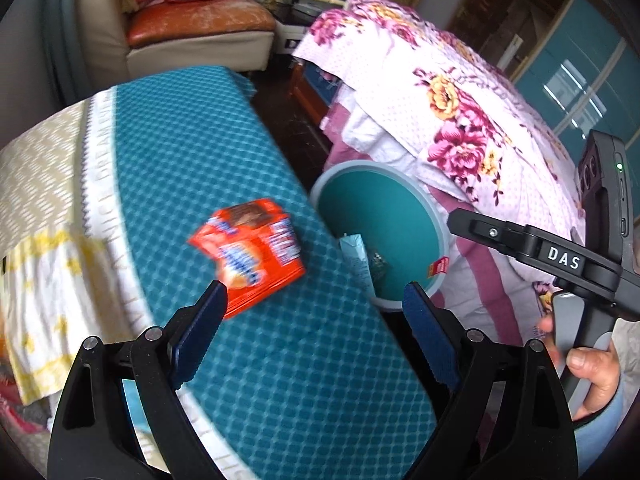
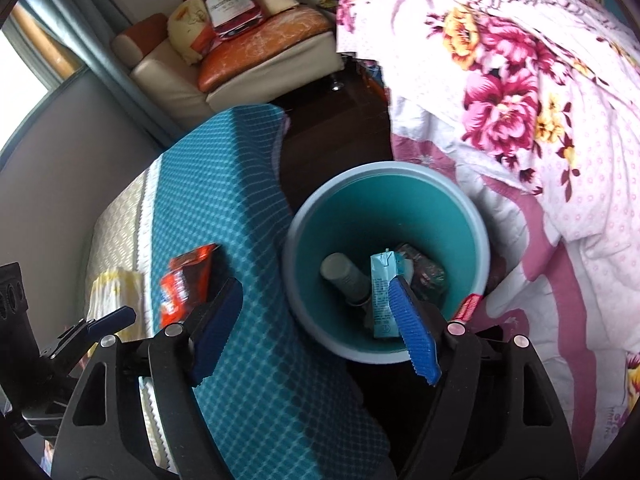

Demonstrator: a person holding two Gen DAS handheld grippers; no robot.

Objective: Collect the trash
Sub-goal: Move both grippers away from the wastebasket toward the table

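Trash here counts four pieces in plain sight: one orange snack packet [image 1: 247,254] outside the bin and three things inside it. Starting at the left gripper [image 1: 316,300], its two blue-padded fingers stand wide apart with nothing clamped; the left pad's tip lies just at the near corner of the orange packet, and whether it touches cannot be told through the blur. That packet rests on the teal checked cloth [image 1: 200,140] covering a table, near its right edge.

The right gripper [image 2: 316,300] hangs above the one round bin [image 2: 486,248], its jaws also apart and empty, no pad pressing on anything. Its right finger overlaps a light blue drink carton [image 2: 382,292] that stands inside the bin. Beside the carton, to the left, lies one pale cylindrical bottle [image 2: 344,276]; to the right, one crumpled clear wrapper [image 2: 426,272]. A small red label [image 2: 468,307] hangs on the bin's near right rim.

The bin stands on dark floor between the table on the left and one bed with a floral quilt [image 2: 500,88] on the right. Far off sits one cream armchair [image 2: 240,76] with an orange cushion. A person's hand [image 1: 592,372] holds the right gripper's handle.
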